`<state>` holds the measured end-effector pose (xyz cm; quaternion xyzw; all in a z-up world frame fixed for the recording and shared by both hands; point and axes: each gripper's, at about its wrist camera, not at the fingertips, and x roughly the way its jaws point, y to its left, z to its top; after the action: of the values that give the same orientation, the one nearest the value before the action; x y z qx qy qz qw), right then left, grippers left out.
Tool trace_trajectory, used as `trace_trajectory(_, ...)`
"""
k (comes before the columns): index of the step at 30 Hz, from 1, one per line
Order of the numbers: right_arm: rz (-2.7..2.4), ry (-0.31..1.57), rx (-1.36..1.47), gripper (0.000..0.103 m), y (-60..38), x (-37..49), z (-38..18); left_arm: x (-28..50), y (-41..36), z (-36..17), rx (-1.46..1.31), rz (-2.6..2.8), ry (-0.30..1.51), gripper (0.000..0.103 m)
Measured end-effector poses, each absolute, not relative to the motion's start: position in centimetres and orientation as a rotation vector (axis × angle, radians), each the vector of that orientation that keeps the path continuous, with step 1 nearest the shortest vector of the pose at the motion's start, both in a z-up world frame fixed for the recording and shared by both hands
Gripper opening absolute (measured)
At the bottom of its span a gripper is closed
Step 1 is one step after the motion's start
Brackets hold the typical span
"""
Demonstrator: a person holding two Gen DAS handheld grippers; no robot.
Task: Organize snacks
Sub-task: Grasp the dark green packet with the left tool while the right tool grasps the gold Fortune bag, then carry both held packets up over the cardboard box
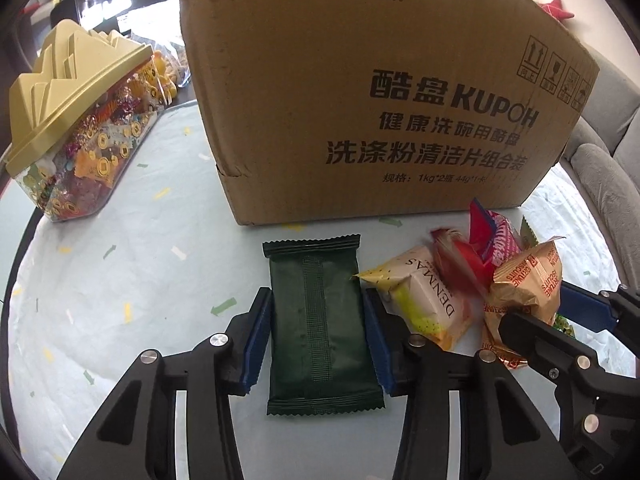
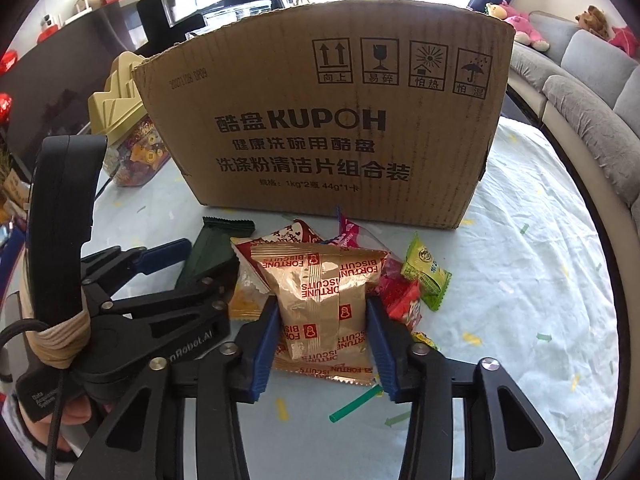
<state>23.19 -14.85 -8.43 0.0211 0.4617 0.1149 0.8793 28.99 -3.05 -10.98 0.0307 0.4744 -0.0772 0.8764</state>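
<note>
The big cardboard box (image 2: 320, 120) stands at the back of the worktop (image 2: 520, 280), open at the top as far as I can tell, and I take it for where the snacks go. Each pair of tongs has its own packet. The left tongs (image 1: 318, 336) sit astride the dark green packet (image 1: 320, 320), blue pads touching or all but touching its long edges; it lies flat just in front of the box. The right tongs (image 2: 322, 344) pinch the gold biscuit packet (image 2: 324, 300) at its waist, at the near edge of the loose pile (image 2: 400, 280) of wrappers. My advice: squeeze gently, since biscuits would crush, lift straight up so the pile is not dragged along, and clear the box's rim before letting go.

The worktop wears a pale cloth flecked with confetti shapes. A clear candy tub (image 1: 80, 140) with a gold lid stands to the left. Grey sofas (image 2: 580, 80) with plush toys line the right.
</note>
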Motion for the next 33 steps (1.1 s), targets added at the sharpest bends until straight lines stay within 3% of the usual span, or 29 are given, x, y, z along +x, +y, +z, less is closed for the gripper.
trace_trajectory(33,0.239,0.744,0.053,0.039,-15.0,18.4,-1.0,20.6,-1.0,-0.2,0.022,-0.176,0.719,0.044)
